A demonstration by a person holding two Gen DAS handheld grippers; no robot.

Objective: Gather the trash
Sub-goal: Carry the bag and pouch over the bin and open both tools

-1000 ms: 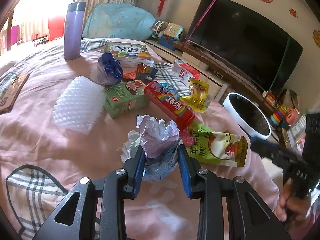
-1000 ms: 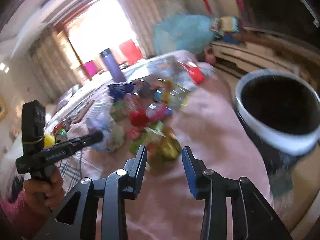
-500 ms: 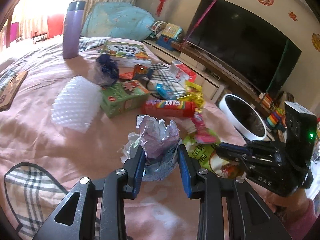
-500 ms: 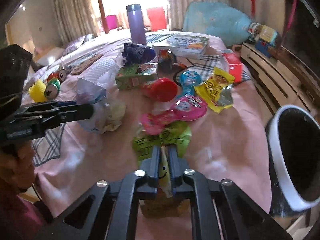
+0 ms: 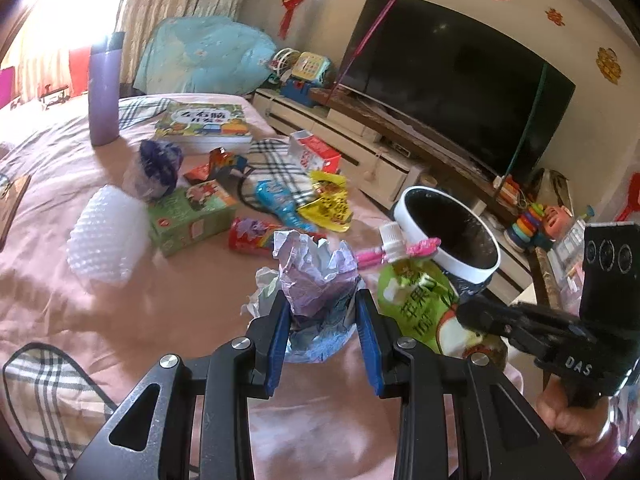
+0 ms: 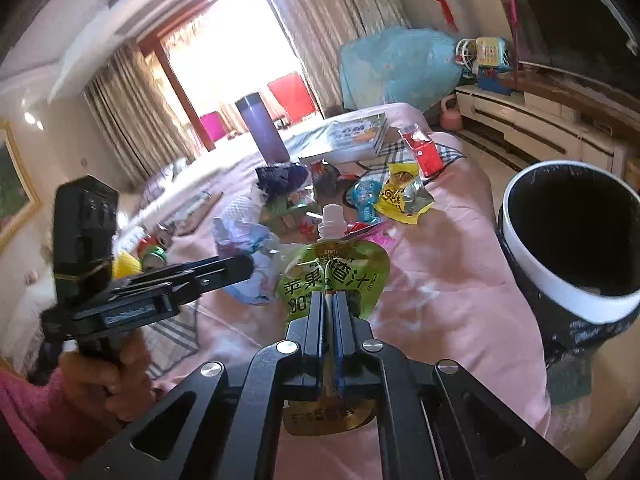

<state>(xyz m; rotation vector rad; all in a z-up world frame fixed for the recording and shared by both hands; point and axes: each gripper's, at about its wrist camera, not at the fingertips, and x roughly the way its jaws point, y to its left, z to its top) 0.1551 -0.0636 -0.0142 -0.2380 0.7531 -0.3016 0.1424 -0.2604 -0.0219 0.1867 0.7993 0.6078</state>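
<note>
Through the left wrist camera, your left gripper (image 5: 322, 334) has its jaws clamped on the crumpled paper wad (image 5: 316, 276), blue pads pressed against both of its sides, above the pink bedspread (image 5: 80, 308). Take the white-rimmed bin (image 5: 452, 236) as your landmark: the wad sits just left of it, and the green juice pouch (image 5: 416, 300) hangs between the wad and the bin, its white cap up. Your right gripper (image 5: 468, 314) bites the pouch's lower edge. Farther left of the bin lie a yellow wrapper (image 5: 328, 204), a green carton (image 5: 192, 212) and a bubble-wrap roll (image 5: 106, 240).

Through the right wrist camera, your right gripper (image 6: 329, 300) has its jaws closed tight on the juice pouch (image 6: 336, 276), which stands upright. The bin (image 6: 568, 240) stands to the right of the pouch, apart from it. Left of the pouch, your left gripper (image 6: 244, 268) holds the paper wad (image 6: 248, 248).
</note>
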